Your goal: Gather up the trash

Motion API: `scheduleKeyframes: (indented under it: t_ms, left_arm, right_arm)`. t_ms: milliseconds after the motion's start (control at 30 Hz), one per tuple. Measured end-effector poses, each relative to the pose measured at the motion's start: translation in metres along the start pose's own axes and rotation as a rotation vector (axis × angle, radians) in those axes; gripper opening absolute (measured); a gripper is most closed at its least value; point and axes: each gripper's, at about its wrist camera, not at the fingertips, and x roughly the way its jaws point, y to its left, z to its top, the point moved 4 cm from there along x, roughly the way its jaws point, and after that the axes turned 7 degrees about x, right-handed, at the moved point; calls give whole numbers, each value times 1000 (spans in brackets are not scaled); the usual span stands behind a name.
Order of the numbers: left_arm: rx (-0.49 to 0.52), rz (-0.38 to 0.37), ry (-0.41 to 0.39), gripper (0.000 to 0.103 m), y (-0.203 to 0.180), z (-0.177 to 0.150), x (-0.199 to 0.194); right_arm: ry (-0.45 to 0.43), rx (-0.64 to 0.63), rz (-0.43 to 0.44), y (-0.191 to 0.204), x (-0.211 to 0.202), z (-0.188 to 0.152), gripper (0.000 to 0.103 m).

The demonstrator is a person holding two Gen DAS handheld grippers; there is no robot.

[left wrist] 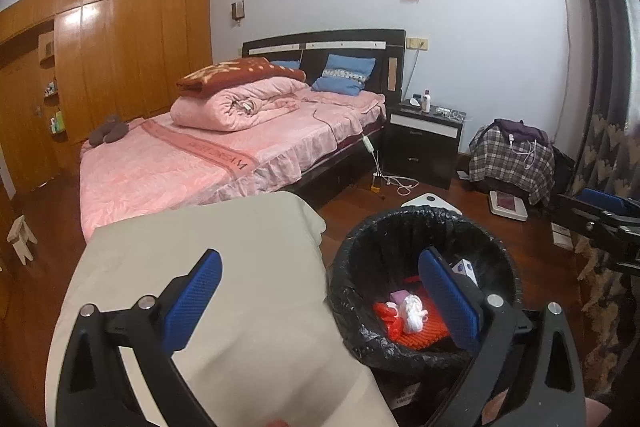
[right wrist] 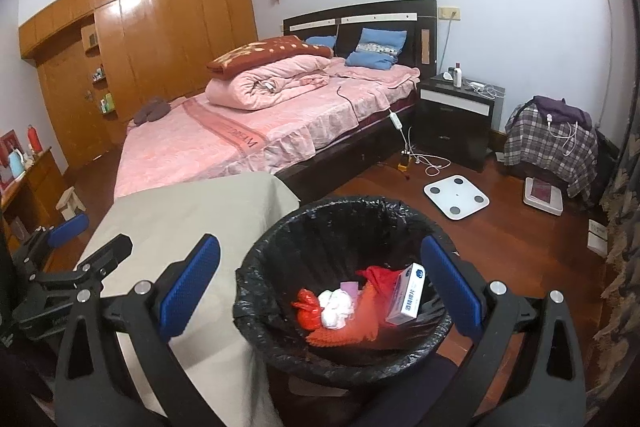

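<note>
Both grippers empty over the bin
Right gripper (right wrist: 320,287) and left gripper (left wrist: 320,301) gape, released; trash (right wrist: 340,307) lies in the bin (right wrist: 256,259) between the right fingers; a low sweep could snag the liner.

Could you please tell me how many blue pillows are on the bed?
2. One blue pillow leans against the headboard on the nightstand side; a second blue pillow sits beside it, mostly hidden behind the folded red blanket. More may be hidden.

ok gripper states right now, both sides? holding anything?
Left gripper: open, empty, half over the beige table, half over the trash bin.
Right gripper: open, empty, above the bin.
</note>
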Motion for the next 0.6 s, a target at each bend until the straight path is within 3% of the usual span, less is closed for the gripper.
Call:
scheduleKeyframes:
  t_ms: [233,600]
  left_arm:
    - [-13,19,-48,97,3,9,-26]
    - [-26,30,-37,97,9,8,-35]
  right_arm:
    - [-18,-16,26,14,-14,5,98]
    - [-9,-51,39,26,-15,1,98]
